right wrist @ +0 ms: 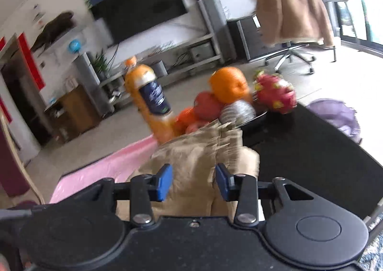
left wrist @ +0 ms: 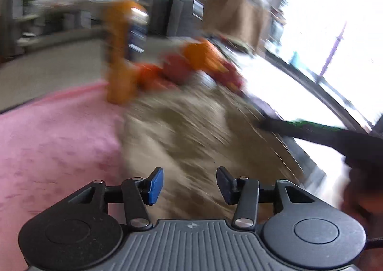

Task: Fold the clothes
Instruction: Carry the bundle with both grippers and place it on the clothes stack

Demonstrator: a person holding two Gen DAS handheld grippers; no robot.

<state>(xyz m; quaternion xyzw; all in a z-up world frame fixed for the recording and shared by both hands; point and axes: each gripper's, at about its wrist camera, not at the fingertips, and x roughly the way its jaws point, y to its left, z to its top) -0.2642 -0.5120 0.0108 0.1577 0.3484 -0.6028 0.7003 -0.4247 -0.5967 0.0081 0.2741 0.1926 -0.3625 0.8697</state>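
Left gripper point(left wrist: 189, 186): jaws parted, nothing between them, above tan garment point(left wrist: 191, 132). Right gripper point(right wrist: 193, 182): jaws parted, unclamped, garment bunched beyond them. Garment lies partly on pink cloth point(left wrist: 47, 141), partly on black table point(right wrist: 311, 151). Beyond: orange bottle point(right wrist: 148, 96), fruit bowl point(right wrist: 253, 118).

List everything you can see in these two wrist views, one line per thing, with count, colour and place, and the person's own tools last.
garment: one, tan, on the table before both grippers
cover: one, pink, on the table's left part
table: one, black, bare at right
juice bottle: one, orange, beyond the garment
fruit bowl: one, dark, holding oranges, apples, a dragon fruit
coat: one, tan, draped on an office chair
television: one, black, on the wall
left gripper: black, blue pads, jaws apart, nothing between
right gripper: same, jaws apart over the garment
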